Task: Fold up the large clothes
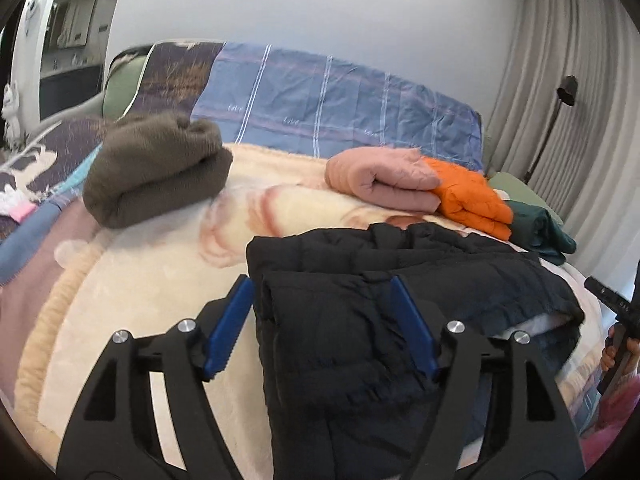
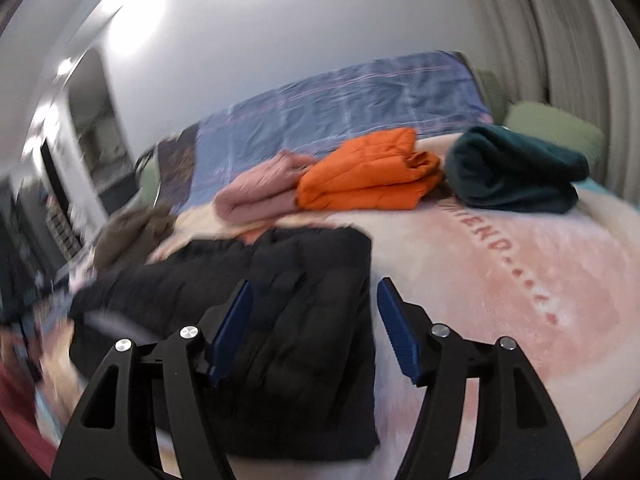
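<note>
A black puffer jacket point(image 1: 400, 280) lies partly folded on the cream and pink blanket point(image 1: 160, 264) of a bed; it also shows in the right wrist view point(image 2: 280, 300). My left gripper point(image 1: 322, 284) is open, its blue fingers astride the jacket's left folded part, not clamped on it. My right gripper point(image 2: 314, 290) is open over the jacket's right edge, just above it. The right wrist view is blurred.
Folded clothes lie behind: a brown fleece point(image 1: 156, 168), a pink jacket point(image 1: 384, 176), an orange jacket point(image 1: 472, 196) and a dark green one point(image 2: 516, 172). A blue plaid pillow point(image 1: 332, 108) stands against the wall. Curtains point(image 1: 568, 80) hang right. The other gripper shows at the right edge point(image 1: 616, 312).
</note>
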Tool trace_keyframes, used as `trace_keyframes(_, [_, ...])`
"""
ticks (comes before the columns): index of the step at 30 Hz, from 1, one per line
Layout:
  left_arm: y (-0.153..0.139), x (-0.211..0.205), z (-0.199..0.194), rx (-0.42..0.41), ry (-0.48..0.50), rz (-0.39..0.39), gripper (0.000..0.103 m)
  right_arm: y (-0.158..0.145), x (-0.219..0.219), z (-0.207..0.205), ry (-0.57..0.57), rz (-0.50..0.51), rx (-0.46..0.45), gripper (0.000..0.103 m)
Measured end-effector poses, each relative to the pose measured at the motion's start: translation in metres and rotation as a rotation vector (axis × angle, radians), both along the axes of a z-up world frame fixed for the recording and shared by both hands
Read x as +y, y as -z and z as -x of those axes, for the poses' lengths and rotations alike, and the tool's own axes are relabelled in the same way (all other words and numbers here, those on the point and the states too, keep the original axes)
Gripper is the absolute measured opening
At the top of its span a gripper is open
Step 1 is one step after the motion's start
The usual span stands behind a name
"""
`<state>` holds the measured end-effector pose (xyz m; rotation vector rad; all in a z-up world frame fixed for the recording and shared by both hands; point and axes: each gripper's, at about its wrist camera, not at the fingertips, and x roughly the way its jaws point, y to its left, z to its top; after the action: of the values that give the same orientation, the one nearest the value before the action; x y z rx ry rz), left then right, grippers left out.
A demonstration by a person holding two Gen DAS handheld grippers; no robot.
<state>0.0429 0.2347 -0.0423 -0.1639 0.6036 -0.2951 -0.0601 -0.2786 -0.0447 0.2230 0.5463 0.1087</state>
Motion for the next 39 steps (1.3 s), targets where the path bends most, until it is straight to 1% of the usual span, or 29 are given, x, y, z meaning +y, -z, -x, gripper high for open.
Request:
trace_keyframes(3, [0.0, 0.0, 0.016, 0.024, 0.071, 0.015, 0.068, 0.006, 0.005, 0.014, -0.049, 0.041, 0.042, 0.065])
trace_keyframes(5, [0.006, -0.005, 0.024, 0.058, 0.112, -0.001, 0.058, 0.011, 0.011, 0.02, -0.066, 0.078, 0.072, 0.065])
trace_keyframes(6, [0.011, -0.008, 0.027, 0.082, 0.134, -0.009, 0.055, 0.014, 0.016, 0.023, -0.078, 0.112, 0.091, 0.065])
trace_keyframes(8, [0.021, -0.017, 0.033, 0.119, 0.183, -0.019, 0.043, 0.02, 0.027, 0.028, -0.099, 0.186, 0.123, 0.065])
trace_keyframes(10, [0.031, -0.029, 0.037, 0.152, 0.245, -0.03, 0.039, 0.028, 0.041, 0.026, -0.127, 0.272, 0.162, 0.065])
trace_keyframes(11, [0.037, -0.036, 0.038, 0.171, 0.28, -0.045, 0.039, 0.033, 0.048, 0.024, -0.138, 0.315, 0.18, 0.065])
trace_keyframes(12, [0.042, -0.044, 0.037, 0.187, 0.302, -0.066, 0.039, 0.037, 0.051, 0.023, -0.142, 0.335, 0.187, 0.065])
trace_keyframes(13, [0.049, -0.054, 0.035, 0.204, 0.318, -0.104, 0.039, 0.041, 0.055, 0.019, -0.144, 0.357, 0.197, 0.065])
trace_keyframes(15, [0.055, -0.064, 0.028, 0.218, 0.317, -0.145, 0.039, 0.046, 0.058, 0.01, -0.134, 0.362, 0.208, 0.065])
trace_keyframes(17, [0.058, -0.071, 0.02, 0.226, 0.322, -0.161, 0.04, 0.047, 0.059, 0.003, -0.127, 0.362, 0.205, 0.065])
trace_keyframes(20, [0.052, -0.076, 0.008, 0.202, 0.324, -0.169, 0.041, 0.042, 0.062, -0.005, -0.116, 0.4, 0.166, 0.065])
trace_keyframes(24, [0.036, -0.076, -0.006, 0.148, 0.309, -0.162, 0.043, 0.024, 0.058, -0.018, -0.076, 0.382, 0.087, 0.065])
trace_keyframes(26, [0.025, -0.077, -0.014, 0.099, 0.298, -0.165, 0.049, 0.01, 0.057, -0.027, -0.057, 0.364, 0.032, 0.065])
trace_keyframes(29, [0.006, -0.08, -0.03, 0.032, 0.261, -0.187, 0.054, -0.009, 0.053, -0.044, -0.021, 0.339, -0.031, 0.065])
trace_keyframes(31, [-0.003, -0.08, -0.038, 0.006, 0.229, -0.182, 0.059, -0.018, 0.049, -0.059, 0.025, 0.314, -0.04, 0.065])
trace_keyframes(33, [-0.014, -0.075, -0.047, -0.024, 0.191, -0.157, 0.063, -0.024, 0.045, -0.069, 0.059, 0.278, -0.043, 0.065])
trace_keyframes(36, [-0.027, -0.071, -0.056, -0.065, 0.174, -0.11, 0.064, -0.029, 0.041, -0.083, 0.073, 0.204, -0.037, 0.065])
trace_keyframes(39, [-0.029, -0.08, -0.066, -0.072, 0.181, -0.114, 0.064, -0.029, 0.048, -0.096, 0.055, 0.182, -0.026, 0.065])
